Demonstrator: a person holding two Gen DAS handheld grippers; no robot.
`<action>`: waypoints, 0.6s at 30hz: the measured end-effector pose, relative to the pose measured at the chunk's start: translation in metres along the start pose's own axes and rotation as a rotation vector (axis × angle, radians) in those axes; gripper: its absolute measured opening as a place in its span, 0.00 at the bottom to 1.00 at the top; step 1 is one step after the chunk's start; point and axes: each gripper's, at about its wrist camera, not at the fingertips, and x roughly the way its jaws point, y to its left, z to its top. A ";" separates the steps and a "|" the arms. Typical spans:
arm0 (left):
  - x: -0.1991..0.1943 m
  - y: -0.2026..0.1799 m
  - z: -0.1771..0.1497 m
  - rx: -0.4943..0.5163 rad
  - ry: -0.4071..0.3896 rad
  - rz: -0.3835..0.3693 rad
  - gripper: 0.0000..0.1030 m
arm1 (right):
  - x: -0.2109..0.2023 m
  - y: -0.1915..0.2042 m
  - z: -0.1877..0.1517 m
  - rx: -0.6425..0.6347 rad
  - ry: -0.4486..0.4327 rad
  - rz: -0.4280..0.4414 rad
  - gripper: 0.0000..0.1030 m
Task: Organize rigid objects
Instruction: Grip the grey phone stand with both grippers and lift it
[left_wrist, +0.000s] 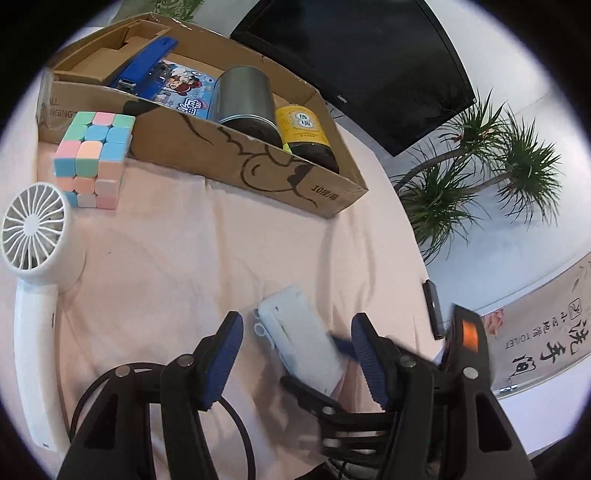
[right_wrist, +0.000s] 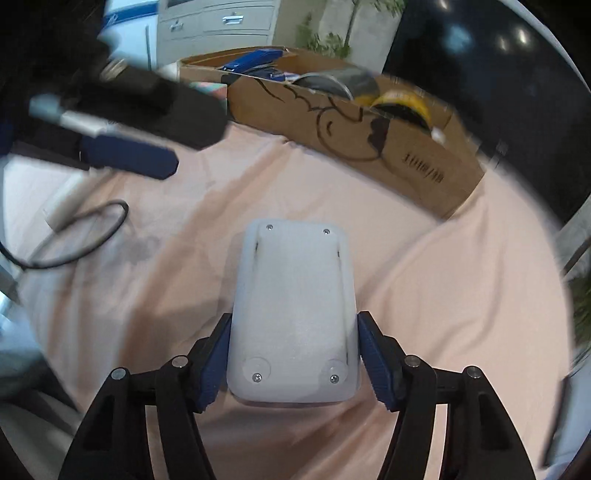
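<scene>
Pink cloth covers the table (left_wrist: 192, 258). Right gripper (right_wrist: 293, 354) pinches the white plastic device (right_wrist: 293, 314) by its long sides, likely for carrying boxward. Left gripper (left_wrist: 295, 358) spread, empty. Cardboard box (left_wrist: 236, 162) ahead of jaws holds blue stapler (left_wrist: 142, 68), metal tin (left_wrist: 245, 99), yellow-labelled jar (left_wrist: 306, 136). Puzzle cube (left_wrist: 94, 158) and handheld fan (left_wrist: 35, 258) remain outside.

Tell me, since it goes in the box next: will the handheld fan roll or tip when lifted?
The white handheld fan looks top-heavy, with a round head on a slim handle, so it may tip if gripped low. Its smooth plastic may slip. Lying flat, it seems unlikely to roll.
</scene>
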 end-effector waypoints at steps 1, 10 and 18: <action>-0.002 0.004 0.000 -0.005 0.000 -0.011 0.57 | 0.002 -0.014 0.002 0.136 0.014 0.158 0.61; 0.013 0.005 0.008 -0.040 0.036 -0.086 0.58 | 0.039 -0.099 -0.028 0.828 0.032 0.745 0.75; 0.035 0.006 0.006 -0.042 0.074 -0.045 0.58 | -0.011 -0.027 0.002 0.081 -0.135 0.119 0.99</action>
